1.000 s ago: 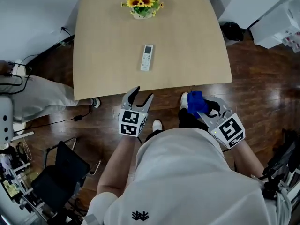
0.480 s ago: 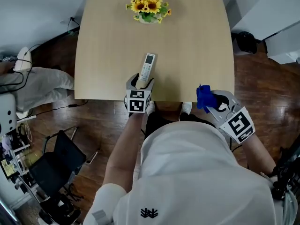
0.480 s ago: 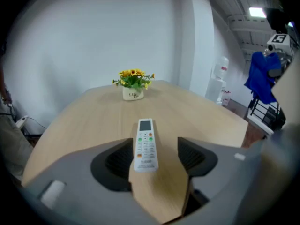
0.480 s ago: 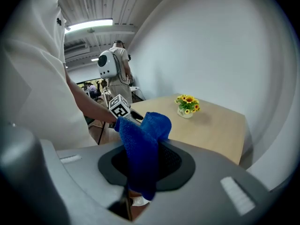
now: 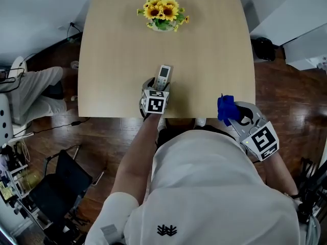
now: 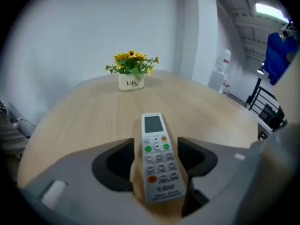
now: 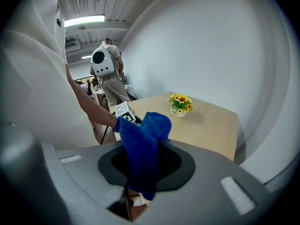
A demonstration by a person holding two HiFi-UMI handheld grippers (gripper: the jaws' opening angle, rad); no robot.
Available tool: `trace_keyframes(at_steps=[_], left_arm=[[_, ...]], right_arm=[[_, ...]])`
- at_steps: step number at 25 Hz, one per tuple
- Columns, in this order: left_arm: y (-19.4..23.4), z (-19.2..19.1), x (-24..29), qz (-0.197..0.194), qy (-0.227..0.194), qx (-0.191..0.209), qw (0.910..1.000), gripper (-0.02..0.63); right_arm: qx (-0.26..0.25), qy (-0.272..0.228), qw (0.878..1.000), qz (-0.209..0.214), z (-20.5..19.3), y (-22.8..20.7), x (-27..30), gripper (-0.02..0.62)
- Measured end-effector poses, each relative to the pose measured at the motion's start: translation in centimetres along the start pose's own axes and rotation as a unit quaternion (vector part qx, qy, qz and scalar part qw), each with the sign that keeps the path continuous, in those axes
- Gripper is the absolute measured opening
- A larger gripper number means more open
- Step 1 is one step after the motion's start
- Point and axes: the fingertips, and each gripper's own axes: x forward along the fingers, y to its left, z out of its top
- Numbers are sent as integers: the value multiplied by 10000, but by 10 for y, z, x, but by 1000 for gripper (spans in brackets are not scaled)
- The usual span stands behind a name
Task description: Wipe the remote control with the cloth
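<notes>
Left tongs [image 5: 158,83], just opened, astride white button-covered remote [image 6: 157,158]

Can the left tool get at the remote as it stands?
Probably yes. On the left tool the jaws have just been opening and stand apart either side of the remote on the table; nothing else blocks it.

R hand-held gripper [image 7: 146,165] clamped on blue cloth [image 7: 140,144]; table [image 7: 211,125] w/ flowers [image 7: 180,103] beyond.
</notes>
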Motion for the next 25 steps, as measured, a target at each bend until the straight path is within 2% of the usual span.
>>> trace_keyframes(at_steps=[3,6,14,18,22,25], left_arm=[[1,-4,6,-68,65,31,10000,299],[0,-7,10,-96,97,92,9999,245],[-5,-8,4,-302,130,207,9992,238],[-11,6,-15,-501,-105,425,9978,236],[-22,28,-42,-735,-443,565,9947,236],[-28,54,-70,-910,-827,680,9901,236]], right_arm=[[109,78,9999,-75,1,3,3,79],[137,66,9998,-161,0,3,7,78],[161,123,9992,-338,1,3,6,78],[274,76,9988,-408,15,-1,9,78],[84,-134,9984,-542,29,-17,15,78],[65,-396,9975,-583,57,-23,22,78]])
